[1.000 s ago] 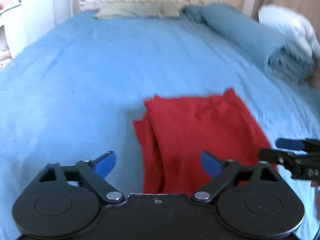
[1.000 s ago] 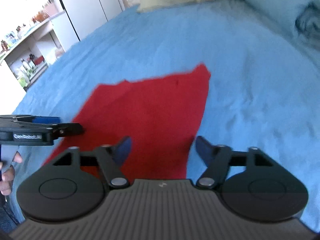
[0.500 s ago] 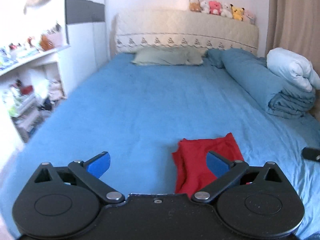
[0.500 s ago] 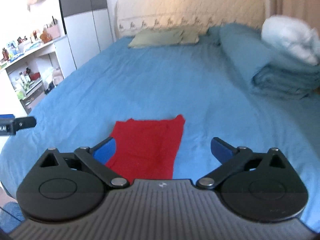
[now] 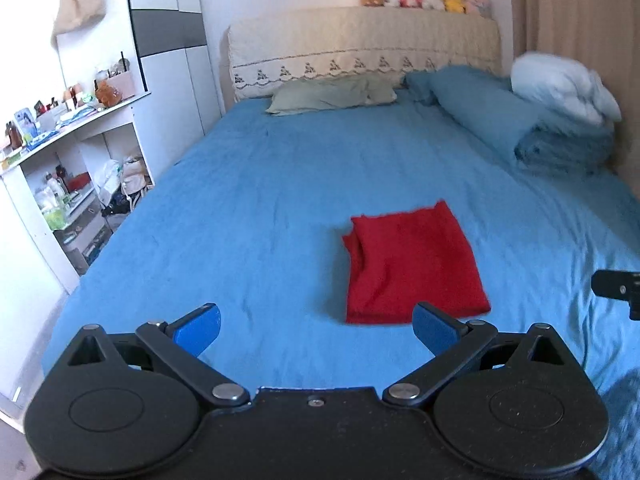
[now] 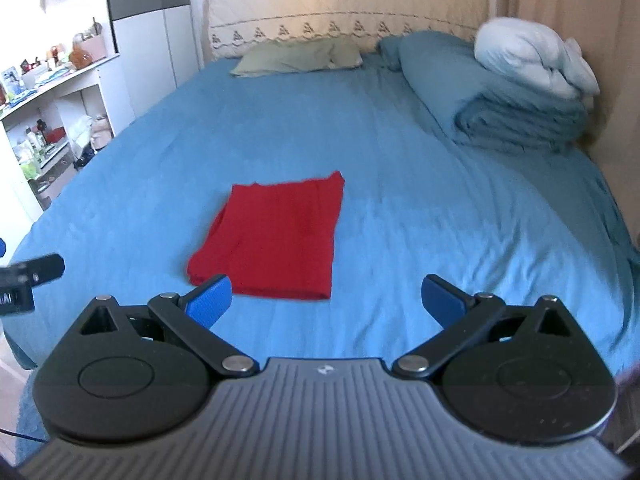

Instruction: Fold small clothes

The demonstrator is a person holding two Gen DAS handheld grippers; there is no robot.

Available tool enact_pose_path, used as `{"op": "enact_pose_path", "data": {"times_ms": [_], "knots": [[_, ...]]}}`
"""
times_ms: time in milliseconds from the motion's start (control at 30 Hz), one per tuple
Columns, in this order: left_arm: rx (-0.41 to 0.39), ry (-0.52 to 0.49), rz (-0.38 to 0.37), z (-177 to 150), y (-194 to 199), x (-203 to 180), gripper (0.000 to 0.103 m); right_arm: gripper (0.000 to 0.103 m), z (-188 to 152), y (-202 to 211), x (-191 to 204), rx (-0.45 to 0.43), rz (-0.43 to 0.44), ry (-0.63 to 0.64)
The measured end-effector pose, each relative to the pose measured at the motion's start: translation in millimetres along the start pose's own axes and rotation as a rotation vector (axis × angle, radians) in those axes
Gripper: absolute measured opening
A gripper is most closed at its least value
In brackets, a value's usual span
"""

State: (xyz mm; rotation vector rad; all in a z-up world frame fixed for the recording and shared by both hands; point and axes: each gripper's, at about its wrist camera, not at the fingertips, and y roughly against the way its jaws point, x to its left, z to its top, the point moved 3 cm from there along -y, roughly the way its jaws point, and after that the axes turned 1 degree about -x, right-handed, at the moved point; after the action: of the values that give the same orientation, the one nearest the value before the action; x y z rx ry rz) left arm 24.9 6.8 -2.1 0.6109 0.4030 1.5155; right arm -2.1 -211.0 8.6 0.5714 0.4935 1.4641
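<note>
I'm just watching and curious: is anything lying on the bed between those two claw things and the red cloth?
Nothing visible. Only bare blue bedsheet lies between the open left gripper, the open right gripper and the folded red cloth. The pillows and rolled bedding lie beyond it.

Open bedsheet (image 5: 280, 208) around red garment (image 5: 412, 264)

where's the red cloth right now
The red cloth lies folded flat on the blue bed, near its foot end. In the left wrist view it sits right of centre, and in the right wrist view left of centre, held by neither tongs.
</note>
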Motion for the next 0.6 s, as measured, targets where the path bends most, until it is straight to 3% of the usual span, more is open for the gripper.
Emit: {"op": "enact_pose_path", "data": {"times_ms": [200, 600], "knots": [[0.028, 0.003, -0.036, -10.7, -7.0, -7.1, 0.103, 0.103, -21.8, -9.9, 0.9, 0.040, -0.036, 0.016], [0.015, 0.004, -0.058, -7.5, -5.9, -17.1, 0.103, 0.103, -26.0, -17.2, -6.7, 0.061, -0.047, -0.009]]}}
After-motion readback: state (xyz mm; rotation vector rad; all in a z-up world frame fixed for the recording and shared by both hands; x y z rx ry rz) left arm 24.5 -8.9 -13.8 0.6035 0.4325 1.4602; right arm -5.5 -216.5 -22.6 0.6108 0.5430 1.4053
